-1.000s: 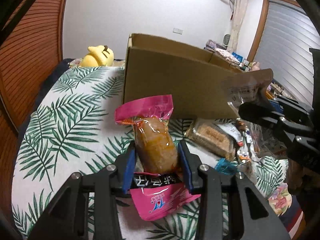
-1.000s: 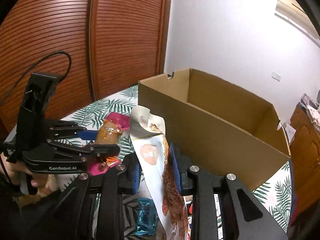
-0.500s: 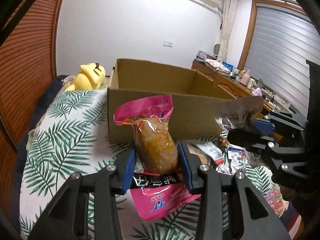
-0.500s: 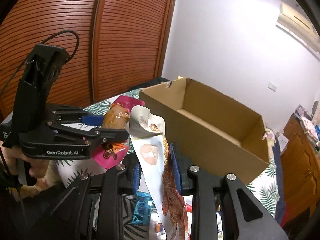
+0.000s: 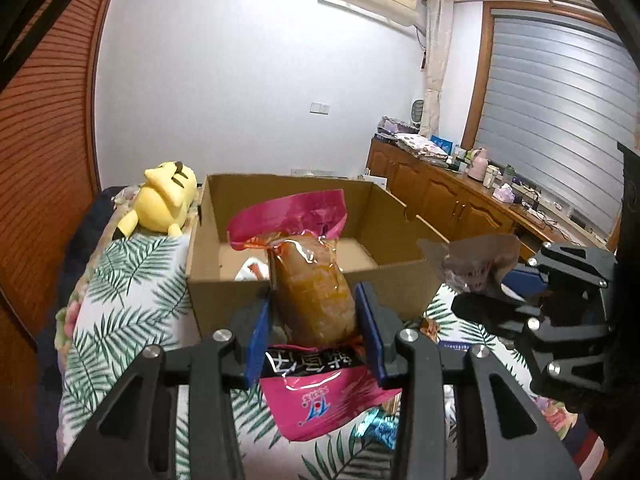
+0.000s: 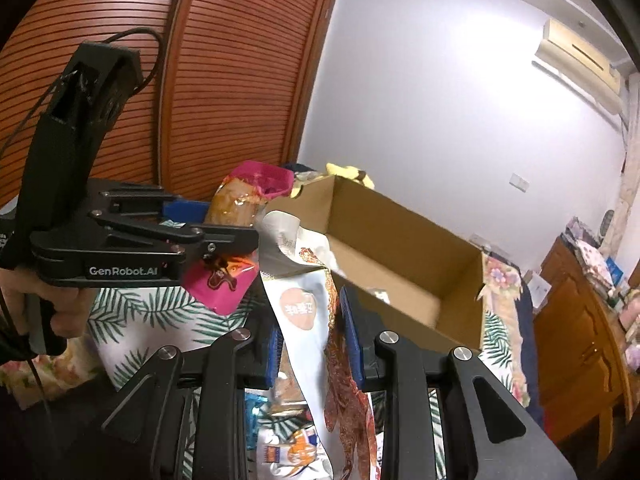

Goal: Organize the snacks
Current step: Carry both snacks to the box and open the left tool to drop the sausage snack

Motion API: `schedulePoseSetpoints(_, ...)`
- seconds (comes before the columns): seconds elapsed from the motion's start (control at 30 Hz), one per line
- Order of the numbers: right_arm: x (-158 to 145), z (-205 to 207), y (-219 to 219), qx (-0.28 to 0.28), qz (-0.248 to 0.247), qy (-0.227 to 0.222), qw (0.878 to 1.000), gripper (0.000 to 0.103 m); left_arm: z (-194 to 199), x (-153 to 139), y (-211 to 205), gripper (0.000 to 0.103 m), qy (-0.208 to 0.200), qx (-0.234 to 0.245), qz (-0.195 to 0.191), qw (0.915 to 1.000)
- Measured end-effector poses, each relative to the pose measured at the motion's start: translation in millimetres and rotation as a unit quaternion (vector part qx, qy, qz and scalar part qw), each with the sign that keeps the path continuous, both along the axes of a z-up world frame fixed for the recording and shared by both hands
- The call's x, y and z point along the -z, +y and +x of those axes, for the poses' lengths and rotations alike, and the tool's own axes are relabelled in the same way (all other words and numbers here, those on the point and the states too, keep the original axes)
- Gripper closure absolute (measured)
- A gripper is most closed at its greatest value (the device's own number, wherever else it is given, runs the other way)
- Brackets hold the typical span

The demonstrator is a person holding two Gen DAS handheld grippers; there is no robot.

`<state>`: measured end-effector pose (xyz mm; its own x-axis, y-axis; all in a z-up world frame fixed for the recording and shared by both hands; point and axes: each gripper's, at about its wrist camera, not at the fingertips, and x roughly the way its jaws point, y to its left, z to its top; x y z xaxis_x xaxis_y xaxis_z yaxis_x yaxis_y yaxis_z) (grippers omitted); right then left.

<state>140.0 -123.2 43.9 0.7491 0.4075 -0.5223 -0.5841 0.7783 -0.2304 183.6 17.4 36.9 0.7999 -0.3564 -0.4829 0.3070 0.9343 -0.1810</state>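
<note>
My left gripper (image 5: 315, 312) is shut on a pink packet with a brown sausage-shaped snack (image 5: 312, 280), held up in front of the open cardboard box (image 5: 224, 292). A white wrapper (image 5: 250, 271) lies on the box floor. My right gripper (image 6: 310, 322) is shut on a flat white snack packet with orange print (image 6: 304, 312), held upright near the box's (image 6: 404, 240) near wall. In the right wrist view the left gripper (image 6: 224, 236) shows from the side with the pink packet (image 6: 228, 204), a hand (image 6: 60, 312) on its handle. The right gripper (image 5: 500, 296) shows at the right of the left wrist view.
A yellow plush toy (image 5: 164, 204) lies behind the box on the palm-leaf cloth (image 5: 120, 300). Several loose snack packets (image 6: 288, 448) lie on the cloth below the grippers. A wooden sideboard (image 5: 452, 204) with clutter runs along the right wall. A slatted wooden door (image 6: 224, 80) stands at the left.
Both grippers have risen with their packets, the left more. The box's inside and floor have come into view from above. Both grips are unchanged.
</note>
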Motion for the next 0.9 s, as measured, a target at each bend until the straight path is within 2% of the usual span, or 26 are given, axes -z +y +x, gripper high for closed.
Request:
schedulePoseSetpoints(0.23,-5,14,2,0.01,0.003,-0.005,1.0,0.078,37,-2,0,0.064,0.022,0.001,-0.021,0.9995)
schedulePoseSetpoints(0.57,-3,29,6,0.019,-0.004,-0.006,1.0,0.078,80,8,-7,0.064,0.041,-0.014,0.003,0.999)
schedulePoseSetpoints(0.73,-3,42,11,0.019,-0.017,-0.011,1.0,0.078,99,13,-7,0.063,0.073,-0.023,-0.027,0.9967)
schedulePoseSetpoints(0.9,-2,48,10,0.029,-0.018,-0.011,0.999,0.078,109,22,-17,0.062,0.082,-0.028,-0.012,0.9961)
